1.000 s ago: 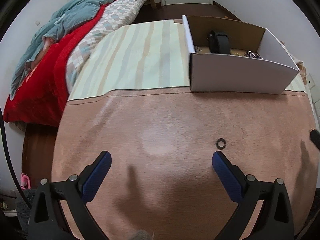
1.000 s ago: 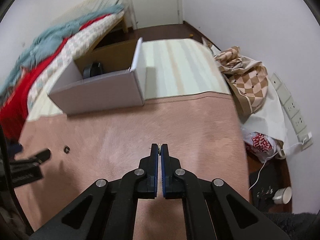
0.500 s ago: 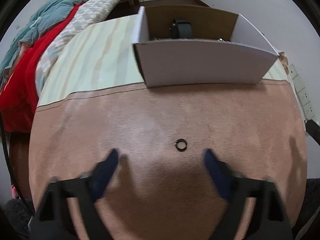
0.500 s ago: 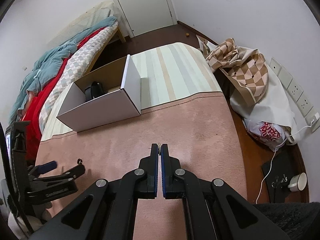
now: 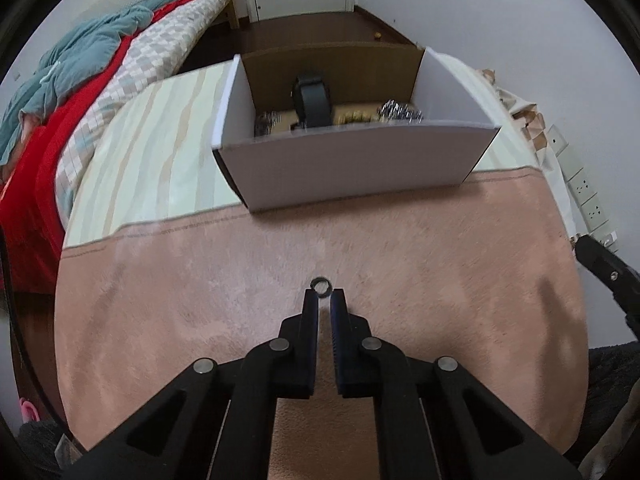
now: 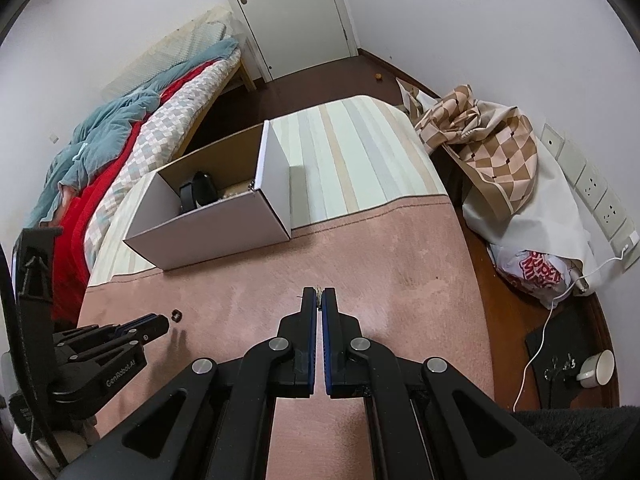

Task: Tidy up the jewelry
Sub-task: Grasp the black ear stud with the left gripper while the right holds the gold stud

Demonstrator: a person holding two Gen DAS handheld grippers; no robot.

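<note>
A small dark ring (image 5: 313,285) sits pinched at the tips of my left gripper (image 5: 324,293), which is shut on it just above the pink cloth (image 5: 440,272). From the right wrist view the ring (image 6: 176,315) shows at the tip of the left gripper (image 6: 165,321), with its shadow below. My right gripper (image 6: 319,294) is shut on a tiny pale piece of jewelry (image 6: 319,290) over the cloth's middle. Behind stands the open white box (image 5: 352,168) holding a black watch (image 5: 314,100), silvery chains (image 5: 400,112) and gold beads.
The box (image 6: 208,236) rests on a striped cloth (image 6: 352,160). A bed with red and teal bedding (image 6: 100,152) lies to the left. Checked fabric (image 6: 488,148), a plastic bag, a cable and a cup (image 6: 596,368) crowd the floor on the right.
My left gripper slid over to the ring and its jaws went from wide open to shut on it. The right gripper stayed shut on its item and rose a little.
</note>
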